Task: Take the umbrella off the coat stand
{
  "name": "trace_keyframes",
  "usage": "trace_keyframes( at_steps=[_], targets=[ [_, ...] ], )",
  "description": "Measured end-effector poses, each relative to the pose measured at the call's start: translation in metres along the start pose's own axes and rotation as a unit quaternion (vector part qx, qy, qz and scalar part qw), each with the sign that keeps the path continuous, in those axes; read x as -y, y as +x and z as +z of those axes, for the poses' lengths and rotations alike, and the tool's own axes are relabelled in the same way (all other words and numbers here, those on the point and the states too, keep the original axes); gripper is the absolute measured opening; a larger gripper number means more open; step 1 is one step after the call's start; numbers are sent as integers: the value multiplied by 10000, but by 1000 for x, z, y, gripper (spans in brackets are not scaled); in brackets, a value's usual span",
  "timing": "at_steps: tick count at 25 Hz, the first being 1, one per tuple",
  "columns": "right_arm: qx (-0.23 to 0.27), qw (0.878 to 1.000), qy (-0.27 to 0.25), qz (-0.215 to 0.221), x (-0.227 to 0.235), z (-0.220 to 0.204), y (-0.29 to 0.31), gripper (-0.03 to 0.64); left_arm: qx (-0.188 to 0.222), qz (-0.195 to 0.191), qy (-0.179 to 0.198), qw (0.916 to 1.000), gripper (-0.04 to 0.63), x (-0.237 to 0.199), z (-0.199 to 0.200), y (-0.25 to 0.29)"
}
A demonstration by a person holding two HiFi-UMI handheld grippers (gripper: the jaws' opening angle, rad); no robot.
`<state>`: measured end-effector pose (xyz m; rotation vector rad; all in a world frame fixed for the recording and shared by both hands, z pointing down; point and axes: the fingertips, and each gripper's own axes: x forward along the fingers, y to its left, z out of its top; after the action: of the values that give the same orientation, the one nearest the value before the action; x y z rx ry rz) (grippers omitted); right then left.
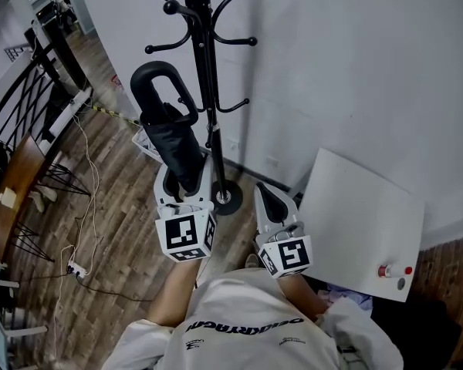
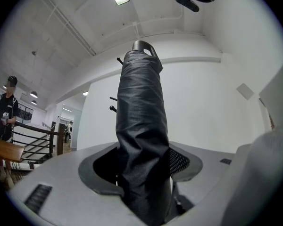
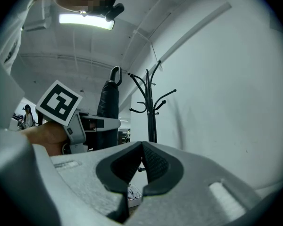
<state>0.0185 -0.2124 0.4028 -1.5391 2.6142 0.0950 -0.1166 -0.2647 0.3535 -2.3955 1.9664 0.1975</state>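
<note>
Wood-plank floor [image 1: 116,199] meets white wall [image 1: 355,68]; left gripper [image 1: 187,182] fingers hold the umbrella [image 1: 174,141], right gripper [image 1: 265,195] fingers seemingly closed.

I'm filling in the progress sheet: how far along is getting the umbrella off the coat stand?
Done: the folded umbrella hangs on no hook; the right gripper view shows it clear of the coat stand. In hand: the left tongs clamp its canopy, handle up. The right tongs are shut and empty. Left: little, perhaps only carrying it away or setting it down.
</note>
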Motion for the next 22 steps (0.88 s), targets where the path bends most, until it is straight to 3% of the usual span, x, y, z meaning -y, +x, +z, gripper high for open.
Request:
trace_keyframes(
  at_steps=[22],
  targets=[
    [-124,9999,-44,6,-1,0,5,-6,-216,-204,-83,9995,261,18,-42,-28]
  ],
)
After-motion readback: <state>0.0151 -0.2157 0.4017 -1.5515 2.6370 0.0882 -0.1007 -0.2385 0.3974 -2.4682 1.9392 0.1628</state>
